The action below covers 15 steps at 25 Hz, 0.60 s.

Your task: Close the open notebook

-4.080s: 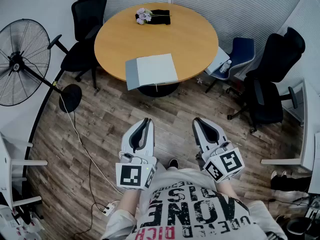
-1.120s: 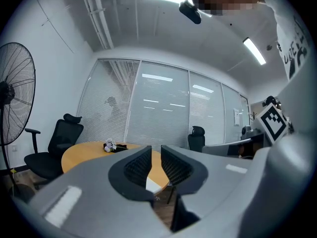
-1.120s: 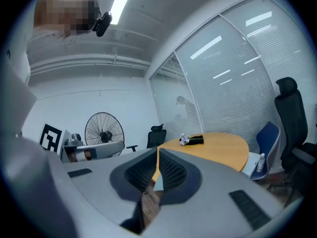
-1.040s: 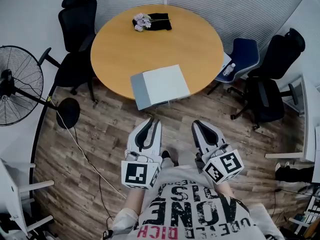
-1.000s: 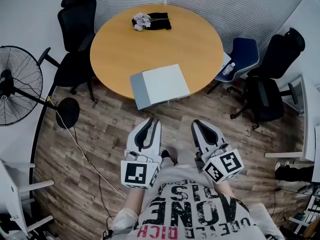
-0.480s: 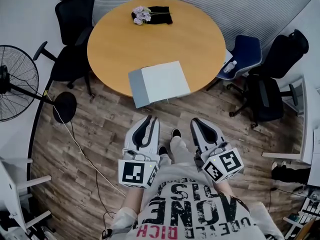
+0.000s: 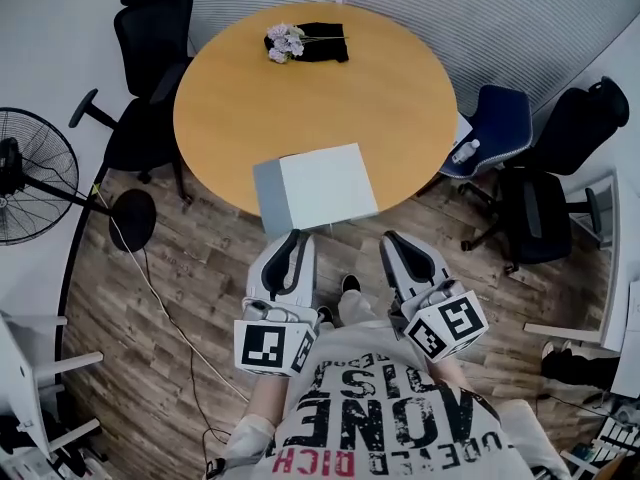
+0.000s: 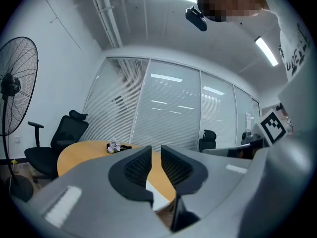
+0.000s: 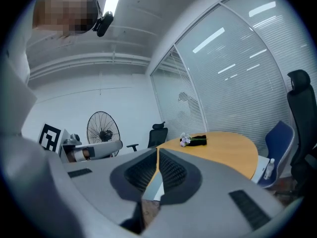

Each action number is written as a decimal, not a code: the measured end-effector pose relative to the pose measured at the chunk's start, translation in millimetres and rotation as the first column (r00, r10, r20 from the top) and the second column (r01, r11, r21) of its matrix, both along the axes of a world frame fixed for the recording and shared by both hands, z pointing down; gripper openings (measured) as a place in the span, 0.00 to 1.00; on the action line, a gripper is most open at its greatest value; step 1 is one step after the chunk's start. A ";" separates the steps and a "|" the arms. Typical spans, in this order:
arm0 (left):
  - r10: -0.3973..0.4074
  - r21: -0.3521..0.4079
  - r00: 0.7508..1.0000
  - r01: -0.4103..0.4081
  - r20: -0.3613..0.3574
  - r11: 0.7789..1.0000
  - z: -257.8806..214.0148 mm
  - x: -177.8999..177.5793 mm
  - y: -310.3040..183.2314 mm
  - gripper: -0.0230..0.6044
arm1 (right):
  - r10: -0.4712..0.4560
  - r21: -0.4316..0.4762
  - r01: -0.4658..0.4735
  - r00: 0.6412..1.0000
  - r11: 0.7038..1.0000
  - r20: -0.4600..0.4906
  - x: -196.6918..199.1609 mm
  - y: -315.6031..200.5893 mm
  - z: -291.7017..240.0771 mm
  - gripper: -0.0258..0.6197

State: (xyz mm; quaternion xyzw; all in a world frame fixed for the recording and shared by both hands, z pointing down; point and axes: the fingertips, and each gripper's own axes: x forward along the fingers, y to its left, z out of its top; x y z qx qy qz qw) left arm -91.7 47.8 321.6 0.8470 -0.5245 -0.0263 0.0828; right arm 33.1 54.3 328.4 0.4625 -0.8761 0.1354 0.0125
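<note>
I see the notebook (image 7: 318, 186) mid-frame, long side left-right, just above my left gripper (image 7: 290, 238), jaws slightly apart, empty; the clenched, empty right gripper (image 7: 392, 240) sits further right

The left gripper (image 8: 155, 155) holds its jaws a narrow gap apart, nothing between them; beyond stand a round table (image 8: 81, 153) with flowers (image 8: 114, 147), a black chair (image 8: 55, 139), a fan (image 8: 15, 83)

- The notebook (image 7: 322, 183) shows a broad white face, with a narrower grey strip along its left side.
- It lies flat and slightly turned at the near edge of the round wooden surface (image 7: 310, 88), its near side reaching the rim.
</note>
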 end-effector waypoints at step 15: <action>-0.100 0.049 0.995 0.101 -0.023 0.994 -10.0 34.7 -64.1 0.15 | -0.095 0.022 0.095 0.995 0.995 -0.006 37.8 -68.5 0.3 0.07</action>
